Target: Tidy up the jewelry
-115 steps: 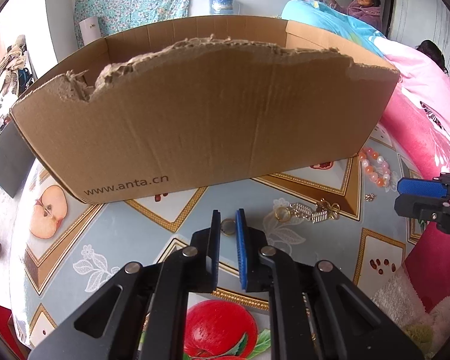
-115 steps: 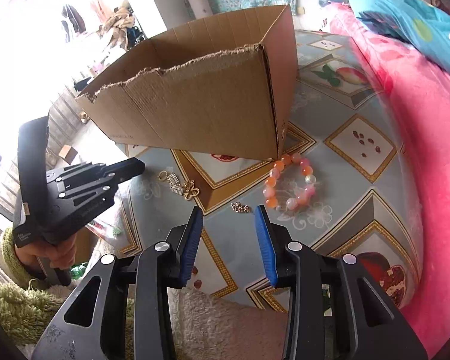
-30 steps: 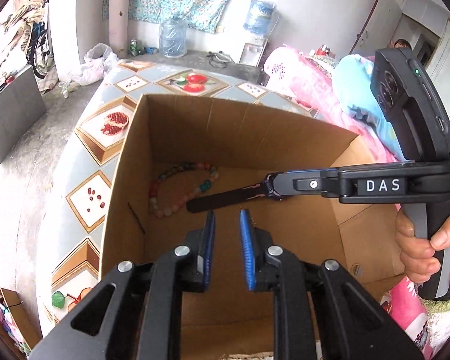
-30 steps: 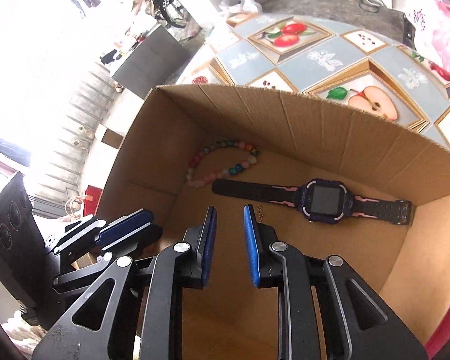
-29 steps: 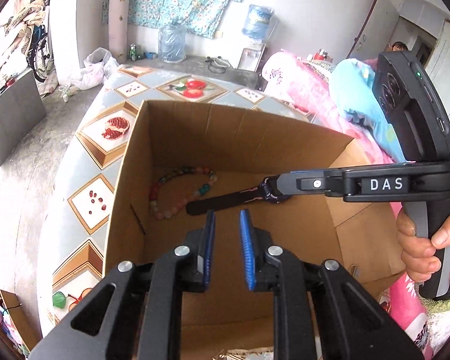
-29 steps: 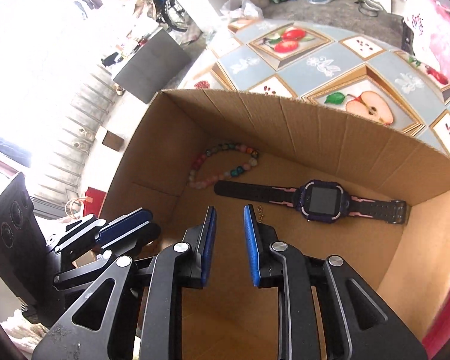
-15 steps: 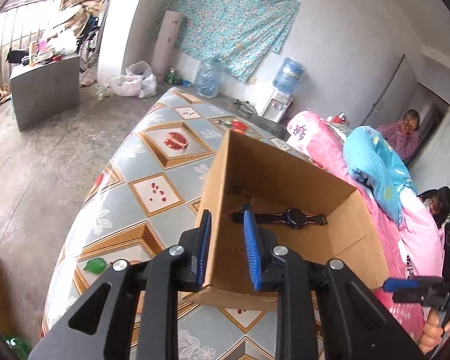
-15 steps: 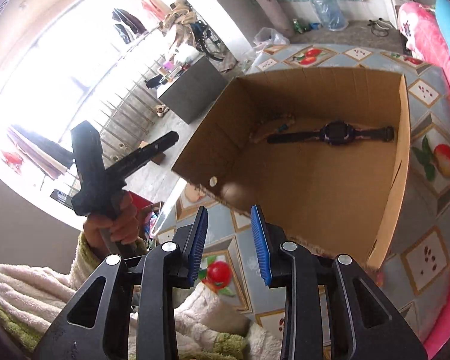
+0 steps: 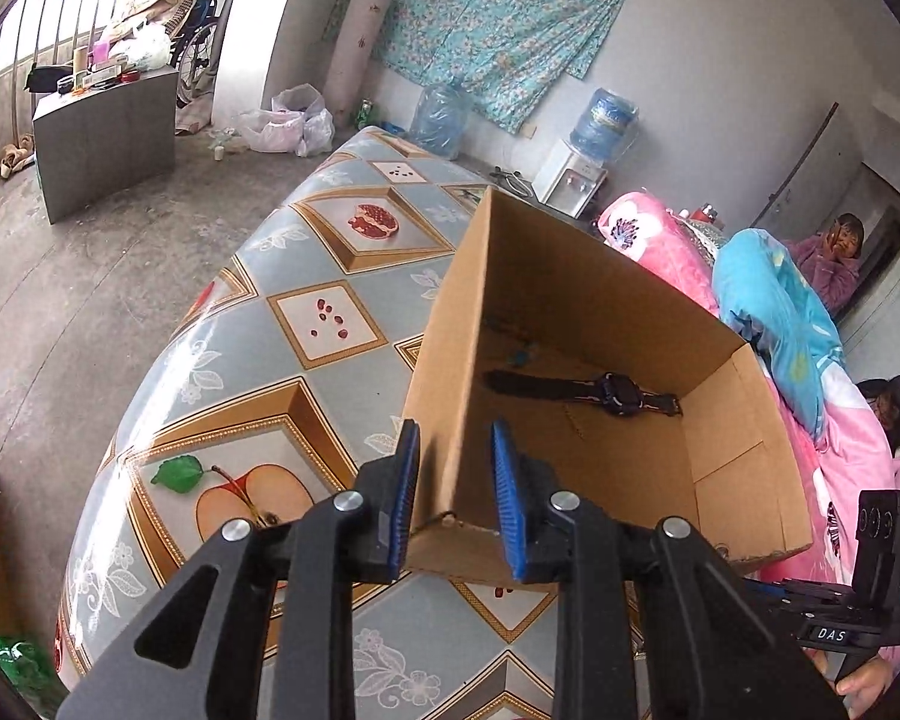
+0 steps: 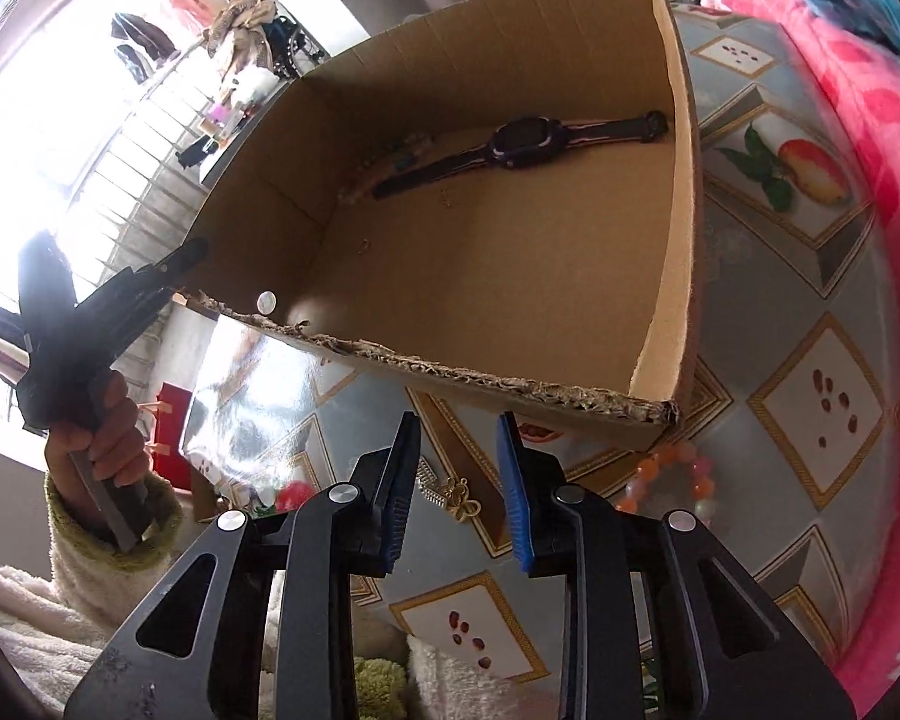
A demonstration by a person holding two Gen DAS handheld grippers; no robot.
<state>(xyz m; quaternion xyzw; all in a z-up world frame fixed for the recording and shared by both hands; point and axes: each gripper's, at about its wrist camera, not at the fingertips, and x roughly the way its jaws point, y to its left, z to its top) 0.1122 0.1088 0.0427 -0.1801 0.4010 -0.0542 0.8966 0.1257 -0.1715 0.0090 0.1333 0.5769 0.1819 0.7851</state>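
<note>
Fruit-patterned tabletop (image 10: 822, 396) carries the cardboard box (image 10: 510, 276). Bead bracelet (image 10: 666, 480) and gold chain (image 10: 450, 495) lie beside it: light, limp, slippery; pinch a bead or link. Right hand-held gripper (image 10: 456, 480) is closing, empty; left hand-held gripper (image 9: 453, 495) slightly apart, empty.

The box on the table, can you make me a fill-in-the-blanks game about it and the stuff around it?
1. The watch lies ____ the box.
2. The orange and pink bracelet lies ____ the box, on the table.
3. The box's near edge is ____, not cut clean.
4. Nothing is between the pads of the right claw, so it holds ____.

Missing words: inside; outside; torn; nothing
</note>
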